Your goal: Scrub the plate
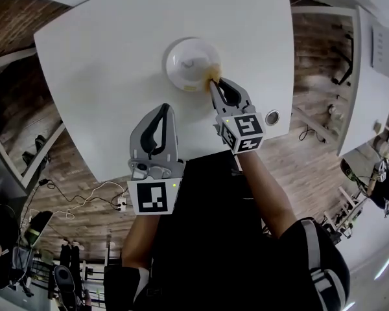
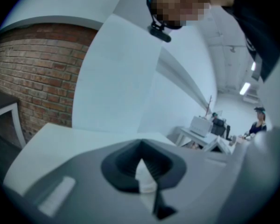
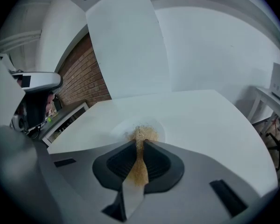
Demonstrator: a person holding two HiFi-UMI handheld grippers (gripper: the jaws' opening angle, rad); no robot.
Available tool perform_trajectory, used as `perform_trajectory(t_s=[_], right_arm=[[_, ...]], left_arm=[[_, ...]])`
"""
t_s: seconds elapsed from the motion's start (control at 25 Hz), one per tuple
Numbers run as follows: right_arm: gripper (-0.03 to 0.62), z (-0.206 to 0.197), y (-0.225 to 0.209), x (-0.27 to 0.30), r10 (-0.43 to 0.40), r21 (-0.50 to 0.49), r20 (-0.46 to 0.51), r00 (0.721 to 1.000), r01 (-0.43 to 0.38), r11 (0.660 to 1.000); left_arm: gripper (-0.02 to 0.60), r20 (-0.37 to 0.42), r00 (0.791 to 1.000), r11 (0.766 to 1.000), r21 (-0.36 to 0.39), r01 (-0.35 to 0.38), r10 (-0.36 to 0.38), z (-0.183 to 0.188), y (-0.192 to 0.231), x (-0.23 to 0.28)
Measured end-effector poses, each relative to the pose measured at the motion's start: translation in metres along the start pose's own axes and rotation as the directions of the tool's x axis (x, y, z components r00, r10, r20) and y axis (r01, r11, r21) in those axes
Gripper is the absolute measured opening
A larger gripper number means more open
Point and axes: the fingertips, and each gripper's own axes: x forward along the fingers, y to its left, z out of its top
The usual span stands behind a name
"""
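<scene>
A white plate (image 1: 189, 63) sits on the white table (image 1: 104, 50), a little beyond the middle. My right gripper (image 1: 214, 85) is shut on a tan fibrous scrubber (image 1: 213, 77), which touches the plate's near right rim. In the right gripper view the scrubber (image 3: 142, 136) sticks out past the jaw tips onto the plate (image 3: 124, 127). My left gripper (image 1: 163, 111) hovers over the table's near edge, left of the plate, shut and holding nothing. The left gripper (image 2: 141, 148) points up toward a white wall, and neither plate nor scrubber shows in its view.
A round metal grommet (image 1: 271, 117) is set in the table near its front right corner. Cables and a power strip (image 1: 121, 203) lie on the wooden floor below. Another white table (image 1: 369, 70) stands to the right, with a person (image 1: 384, 181) beyond it.
</scene>
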Motion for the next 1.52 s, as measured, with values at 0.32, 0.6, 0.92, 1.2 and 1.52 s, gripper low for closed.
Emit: perform_trajectory(t_s=[0.32, 0.6, 0.92, 1.2, 1.52], right_arm=[[0.041, 0.003, 0.014, 0.009, 0.032, -0.028, -0.019, 0.999, -0.033, 0.999], [0.041, 0.009, 0.033, 0.019, 0.067, -0.063, -0.04, 0.997, -0.069, 0.996], [0.041, 0.021, 0.045, 0.025, 0.085, -0.086, -0.036, 0.996, -0.088, 0.992], [0.041, 0.023, 0.053, 0.036, 0.101, -0.089, -0.046, 0.994, -0.105, 0.991], [0.041, 0.029, 0.073, 0.052, 0.139, -0.093, -0.047, 0.989, -0.142, 0.985]], left_arm=[[0.0, 0.004, 1.0, 0.999, -0.018, -0.03, 0.03, -0.001, 0.011, -0.006], [0.0, 0.014, 0.998, 0.998, -0.036, -0.053, 0.054, 0.001, 0.021, -0.013], [0.001, 0.023, 0.997, 0.996, -0.049, -0.071, 0.072, 0.001, 0.031, -0.021], [0.002, 0.028, 0.996, 0.995, -0.06, -0.079, 0.08, 0.002, 0.036, -0.024], [0.0, 0.018, 0.996, 0.994, -0.061, -0.087, 0.089, -0.002, 0.044, -0.028]])
